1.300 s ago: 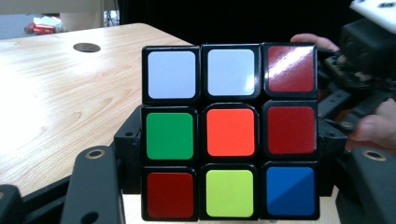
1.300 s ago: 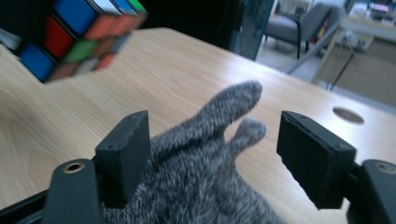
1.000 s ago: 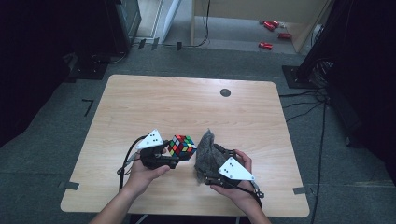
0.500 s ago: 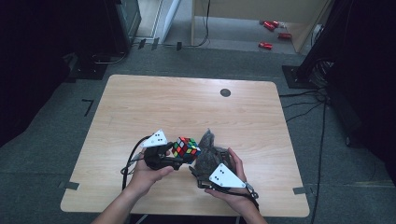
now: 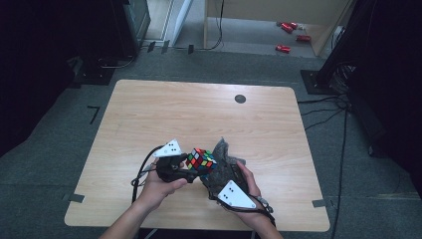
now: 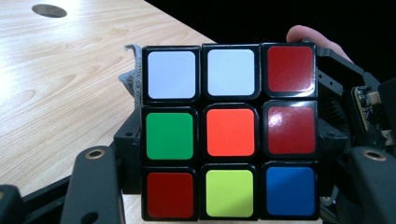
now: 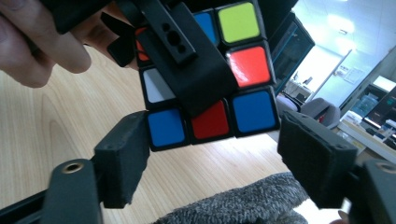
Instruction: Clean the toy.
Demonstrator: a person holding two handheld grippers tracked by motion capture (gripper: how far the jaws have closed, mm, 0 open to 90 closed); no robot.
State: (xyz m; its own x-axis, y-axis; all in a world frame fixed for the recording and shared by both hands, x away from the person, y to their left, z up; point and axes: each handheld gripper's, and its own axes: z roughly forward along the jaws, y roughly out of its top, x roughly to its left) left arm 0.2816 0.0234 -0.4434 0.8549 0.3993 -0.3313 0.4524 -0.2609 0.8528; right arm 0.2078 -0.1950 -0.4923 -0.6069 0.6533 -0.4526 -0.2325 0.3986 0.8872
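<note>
A scrambled Rubik's cube (image 5: 201, 160) is held just above the wooden table (image 5: 199, 109), near its front edge. My left gripper (image 5: 195, 168) is shut on it from the left; in the left gripper view the cube (image 6: 231, 133) spans the gap between both jaws. My right gripper (image 5: 213, 174) comes in from the right. Its jaws have just been closing, and the cube's lowest row (image 7: 212, 121) sits between the pads (image 7: 126, 149), which touch its sides. A grey cloth (image 5: 225, 158) drapes over the right hand and shows under the jaws (image 7: 243, 205).
A dark round grommet (image 5: 240, 98) sits in the tabletop at the far right. Black cables trail from both grippers toward the front edge. Dark equipment stands on the floor around the table, and red items (image 5: 283, 48) lie beyond it.
The right gripper and the cloth have shifted left against the cube, and its plate now sits lower in the high view. The cube has shifted slightly right and nearer.
</note>
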